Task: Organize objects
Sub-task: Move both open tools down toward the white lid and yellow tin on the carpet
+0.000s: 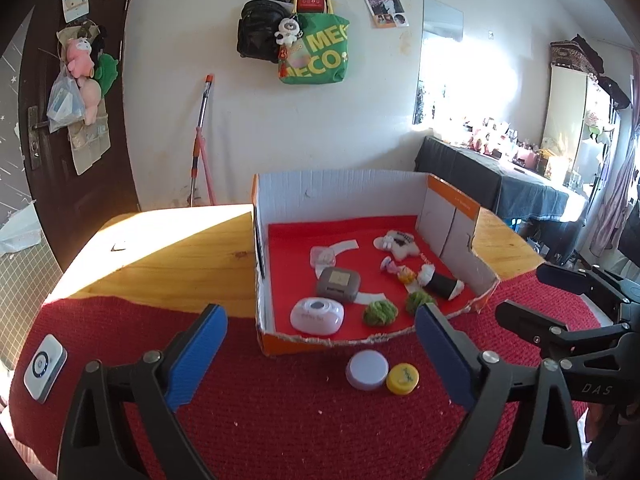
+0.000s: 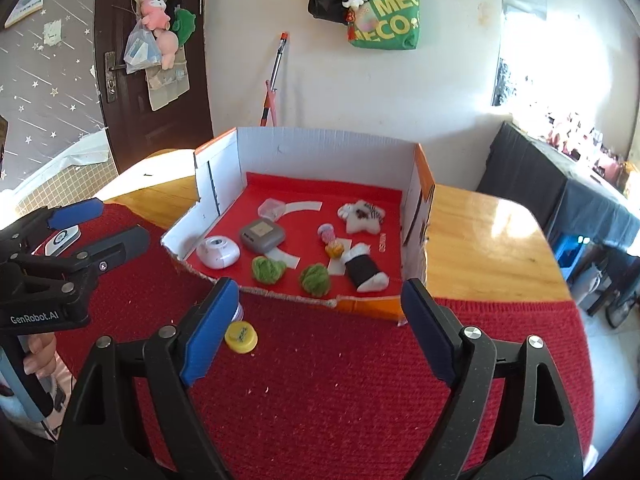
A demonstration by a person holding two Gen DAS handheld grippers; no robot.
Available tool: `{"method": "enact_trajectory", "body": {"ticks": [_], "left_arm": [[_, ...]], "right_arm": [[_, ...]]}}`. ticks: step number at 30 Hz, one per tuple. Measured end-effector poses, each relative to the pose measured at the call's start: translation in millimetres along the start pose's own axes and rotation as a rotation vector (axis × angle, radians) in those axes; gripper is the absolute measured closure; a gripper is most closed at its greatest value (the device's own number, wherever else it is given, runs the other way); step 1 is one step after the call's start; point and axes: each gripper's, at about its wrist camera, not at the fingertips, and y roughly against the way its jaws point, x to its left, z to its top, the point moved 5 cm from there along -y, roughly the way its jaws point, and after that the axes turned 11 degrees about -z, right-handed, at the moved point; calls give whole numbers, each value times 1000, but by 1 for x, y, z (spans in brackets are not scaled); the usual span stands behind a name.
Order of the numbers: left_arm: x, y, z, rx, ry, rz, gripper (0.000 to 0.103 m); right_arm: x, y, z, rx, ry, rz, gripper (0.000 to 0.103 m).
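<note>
An open cardboard box (image 1: 280, 344) (image 2: 280, 294) with a red floor stands on the red knitted mat. In it lie a white round device (image 1: 317, 316) (image 2: 218, 253), a grey case (image 1: 338, 284) (image 2: 262, 234), two green yarn balls (image 1: 380, 313) (image 2: 269, 269), a small clear box (image 1: 322, 256), a white plush (image 1: 398, 243) (image 2: 362, 216) and small figures. In front of the box sit a lilac lid (image 1: 367, 369) and a yellow cap (image 1: 403, 378) (image 2: 241, 336). My left gripper (image 1: 320, 356) is open with the lilac lid between its fingers, untouched. My right gripper (image 2: 316, 328) is open and holds nothing.
A white square gadget (image 1: 44, 366) (image 2: 62, 239) lies on the mat at the far left. The mat covers the near half of a wooden table (image 1: 168, 252) (image 2: 480, 232). The right gripper's body (image 1: 560, 332) is close on the right in the left wrist view.
</note>
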Motion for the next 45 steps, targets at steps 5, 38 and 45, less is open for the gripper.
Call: {"method": "enact_trajectory", "body": {"ticks": [5,38,45], "left_arm": [[2,-11,-18,42,11,0,4],[19,-60,-60,229,76,11,0],[23,-62,-59,244,75,3,0]], "right_arm": [[5,-12,-16,28,0,-6,13],[6,-61,-54,190,-42,-17,10],[15,-67,-56,211,-14,12,10]]}}
